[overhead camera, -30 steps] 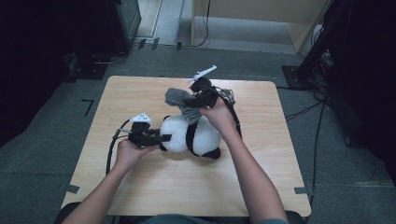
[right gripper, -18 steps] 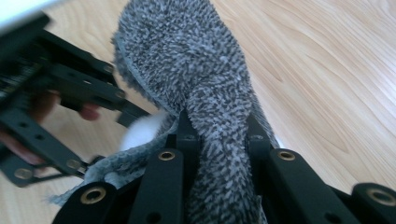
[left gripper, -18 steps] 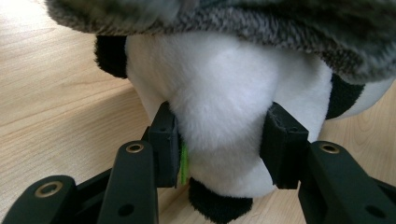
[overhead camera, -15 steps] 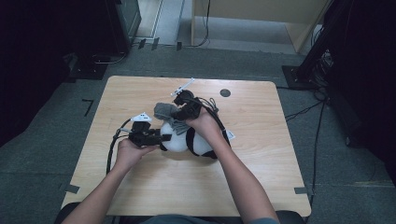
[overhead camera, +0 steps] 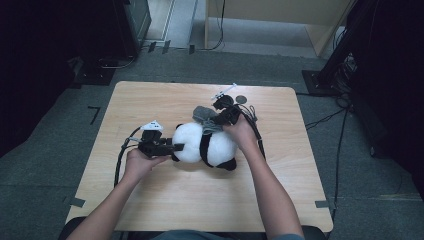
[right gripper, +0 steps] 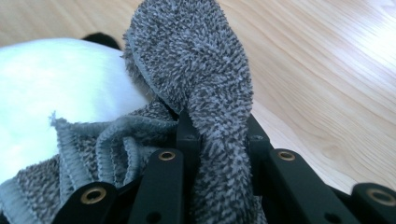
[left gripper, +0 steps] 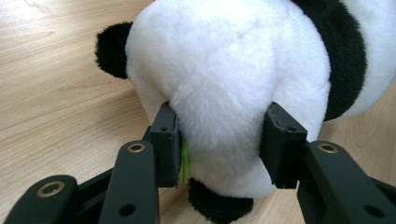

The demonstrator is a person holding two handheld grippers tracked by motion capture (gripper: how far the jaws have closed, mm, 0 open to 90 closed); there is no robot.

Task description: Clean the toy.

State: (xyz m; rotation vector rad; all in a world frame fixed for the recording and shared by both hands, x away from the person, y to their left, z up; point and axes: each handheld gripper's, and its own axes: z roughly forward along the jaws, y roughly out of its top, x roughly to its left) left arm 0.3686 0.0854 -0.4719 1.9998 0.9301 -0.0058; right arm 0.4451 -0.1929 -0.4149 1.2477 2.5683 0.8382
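Note:
A black-and-white panda plush lies mid-table. My left gripper comes at it from the left. In the left gripper view, both pads press into the panda's white fur, so the left gripper is shut on it. A grey terry cloth rests on the plush's far upper side, pinched by my right gripper. In the right gripper view, the cloth bunches up between the jaws of the right gripper, with the panda's white body just beyond on the left.
The wooden table has bare surface all round the plush. A small dark disc lies near the far edge behind the right hand. Black cables trail from both grippers. Dark equipment stands on the floor beyond the table.
The right hand has come down and toward me with the grey cloth, from above the table's far side onto the panda. The left gripper has kept its grip and place.

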